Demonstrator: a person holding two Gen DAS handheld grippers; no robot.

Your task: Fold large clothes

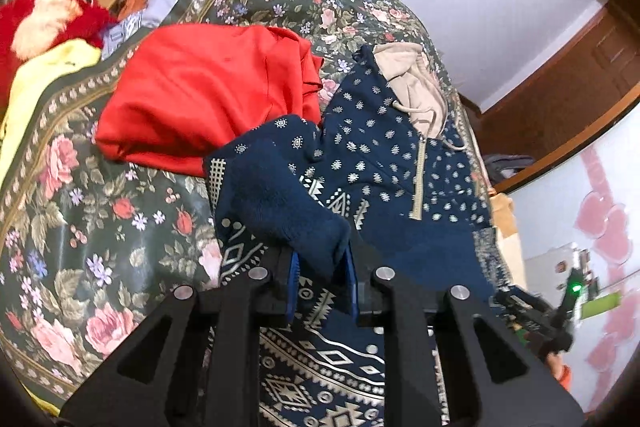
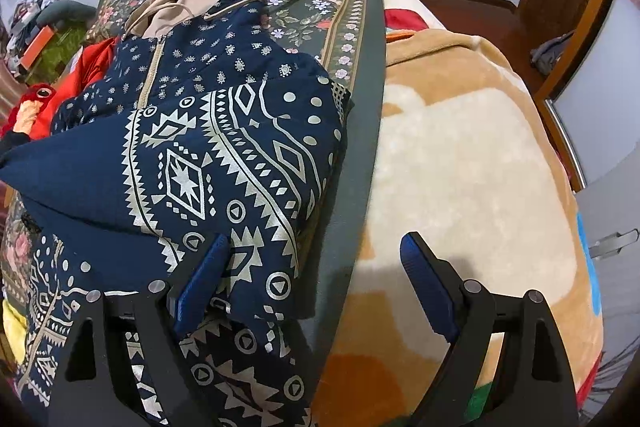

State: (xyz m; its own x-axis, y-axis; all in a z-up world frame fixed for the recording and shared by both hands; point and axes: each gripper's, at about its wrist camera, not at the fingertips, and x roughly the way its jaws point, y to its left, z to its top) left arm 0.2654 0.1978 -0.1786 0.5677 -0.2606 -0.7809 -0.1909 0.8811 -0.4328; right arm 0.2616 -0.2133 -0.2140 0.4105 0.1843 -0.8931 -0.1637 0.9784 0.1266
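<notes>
1. Hoodie (image 1: 400,163) — navy, printed in pale dots and geometric bands, with a tan hood (image 1: 412,83) and a zip (image 1: 418,179). It lies spread on a floral cover (image 1: 80,207), ahead of both tools, with the hood at the far end.

2. Left gripper (image 1: 320,267): blue pads pressed together on a thick fold of the navy fabric, apparently a sleeve or side panel. The cloth rises from the pinch and drapes forward over the body of the garment. Judged purpose: the fold is held clear of the bed so that it can be carried across the chest.

3. Right gripper (image 2: 316,267): jaws spread wide, pinching nothing. Its left pad (image 2: 200,279) sits over the patterned hem; the right one hangs over a tan blanket (image 2: 460,147) past the cover's grey border. It probably waits near this edge to take the hem or pin the cloth once the fold lands.

4. Red garment (image 1: 208,87): crumpled just beyond the lifted fold, to the left of the left tool. It touches or nearly touches the hoodie, so the carried cloth could drag it.

5. Red plush toy (image 1: 52,15) — far left of the left tool, well apart from the work.

6. Stage, as a judgement: first side fold in hand; hood and lower half not yet folded.
</notes>
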